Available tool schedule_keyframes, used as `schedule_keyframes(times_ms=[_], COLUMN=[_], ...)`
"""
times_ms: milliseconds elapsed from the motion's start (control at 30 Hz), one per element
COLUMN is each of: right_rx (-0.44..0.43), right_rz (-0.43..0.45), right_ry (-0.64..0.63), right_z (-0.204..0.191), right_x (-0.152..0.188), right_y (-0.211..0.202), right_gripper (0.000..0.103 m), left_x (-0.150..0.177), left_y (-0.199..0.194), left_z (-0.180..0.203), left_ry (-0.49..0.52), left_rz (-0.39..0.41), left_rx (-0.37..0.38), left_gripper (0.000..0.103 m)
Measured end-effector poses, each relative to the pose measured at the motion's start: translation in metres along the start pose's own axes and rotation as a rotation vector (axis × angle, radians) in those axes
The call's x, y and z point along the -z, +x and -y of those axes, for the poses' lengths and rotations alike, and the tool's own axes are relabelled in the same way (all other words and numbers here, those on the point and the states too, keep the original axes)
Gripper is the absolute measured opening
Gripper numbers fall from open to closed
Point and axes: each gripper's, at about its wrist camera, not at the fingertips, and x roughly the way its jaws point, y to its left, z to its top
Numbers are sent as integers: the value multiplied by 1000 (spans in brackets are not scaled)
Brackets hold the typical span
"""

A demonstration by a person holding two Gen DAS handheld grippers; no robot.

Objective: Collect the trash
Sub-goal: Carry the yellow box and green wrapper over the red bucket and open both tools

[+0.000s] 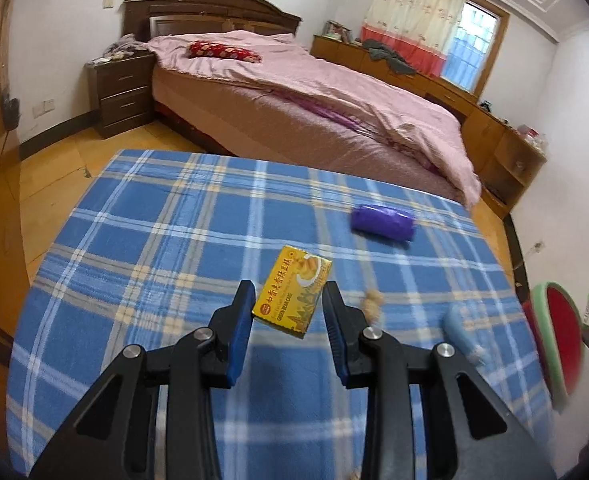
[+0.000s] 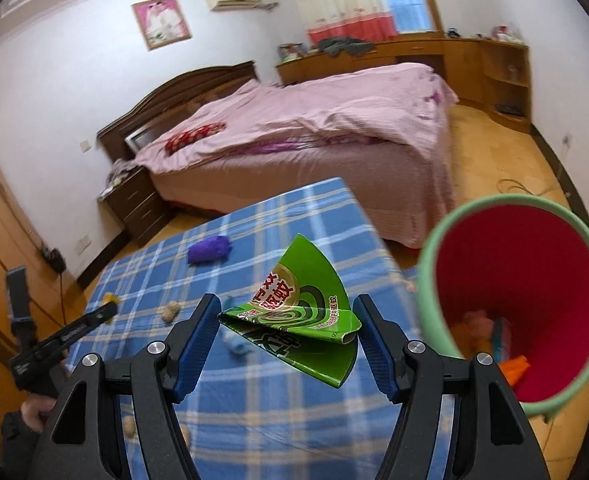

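Note:
My left gripper [image 1: 288,288] is shut on a yellow snack box [image 1: 294,294], held tilted just above the blue plaid table [image 1: 166,220]. In the right wrist view, my right gripper [image 2: 288,302] is shut on a flattened green carton [image 2: 302,320], its folded ends against both pads. It hangs over the table's right edge, beside a bin [image 2: 426,280] with a green rim and red inside. The same bin [image 1: 554,320] shows at the right edge of the left wrist view. The left gripper's black body [image 2: 66,336] appears low at the left, held by a hand.
On the table lie a purple roll [image 1: 382,222], a small tan scrap [image 1: 372,300] and a pale blue piece [image 1: 460,332]. Orange and pink trash [image 2: 498,340] sits inside the bin. A pink bed [image 1: 314,92] and a dark nightstand [image 1: 120,92] stand beyond the table.

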Motion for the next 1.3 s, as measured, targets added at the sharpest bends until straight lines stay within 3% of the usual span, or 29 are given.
schedule_keyframes(times_ms=[233, 533, 900, 1300], right_rx=[32, 52, 97, 135], right_rz=[2, 13, 35, 24], right_ry=[75, 157, 194, 247], right_z=[38, 80, 127, 185], right_x=[7, 8, 0, -3], right_y=[-21, -43, -62, -58], right_gripper=[70, 70, 70, 70], left_x=[6, 9, 18, 37], left_y=[-41, -65, -66, -34], left_z=[22, 75, 167, 268], left_ry=[46, 99, 208, 345], left_rz=[-3, 13, -26, -89], left_rx=[62, 157, 295, 374], left_gripper=[35, 35, 35, 35])
